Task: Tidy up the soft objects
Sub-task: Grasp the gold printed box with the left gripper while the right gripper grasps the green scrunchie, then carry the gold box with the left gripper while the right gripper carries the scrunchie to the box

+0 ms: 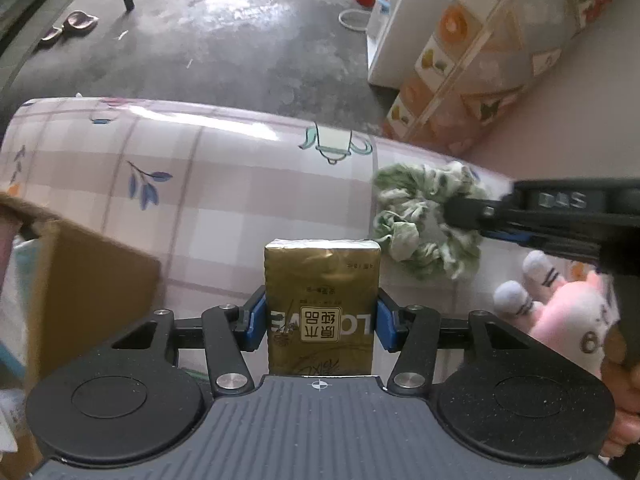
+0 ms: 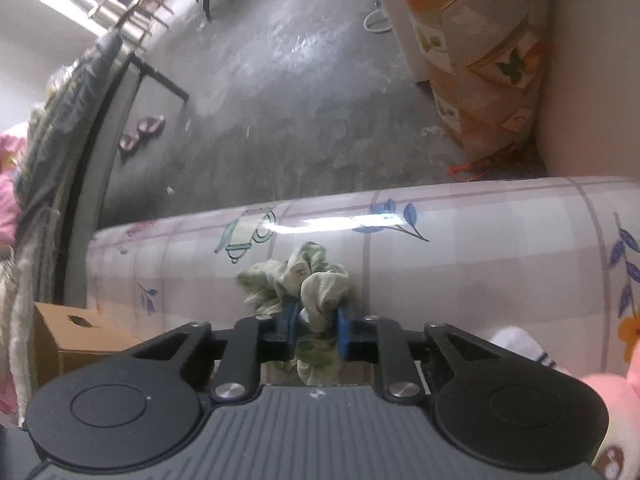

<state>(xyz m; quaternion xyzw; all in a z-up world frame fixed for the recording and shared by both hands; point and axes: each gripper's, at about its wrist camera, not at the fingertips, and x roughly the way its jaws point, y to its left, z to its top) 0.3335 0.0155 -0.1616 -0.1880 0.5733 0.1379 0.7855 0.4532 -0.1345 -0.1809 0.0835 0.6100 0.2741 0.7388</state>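
In the left wrist view, a gold tissue pack (image 1: pixel 322 304) is seen pinched between the blue pads of the left gripper (image 1: pixel 321 320), its long axis running straight ahead along the fingers and its far end projecting beyond the fingertips. A cardboard box (image 1: pixel 80 288) is found to the left of this gripper, near it, with an open side apparently turned toward the tool. A green scrunchie (image 1: pixel 416 220) lies ahead and to the right of the pack, on a checked tablecloth (image 1: pixel 240 184), and the right gripper (image 1: pixel 460 216) is seen reaching in from the right edge with its tips on the scrunchie's fabric. A pink plush toy (image 1: pixel 568 312) lies to the right, just beside the left gripper's body and below the right one.

In the right wrist view, the right gripper (image 2: pixel 316 328) is shown with its jaws pressed nearly together on a fold of the green scrunchie (image 2: pixel 304 280), the bulk of the fabric bunching up ahead of the fingertips. The cardboard box (image 2: pixel 80 340) is placed well to the left of this tool, at the table's left end; the pink plush toy (image 2: pixel 616 392) sits at the lower right, close beside the gripper's body.

The box is judged the likely destination. The left gripper is plainly the nearer of the two, so a short sideways carry to the left is probably called for with the pack, while the scrunchie would have to cross a longer stretch of table.
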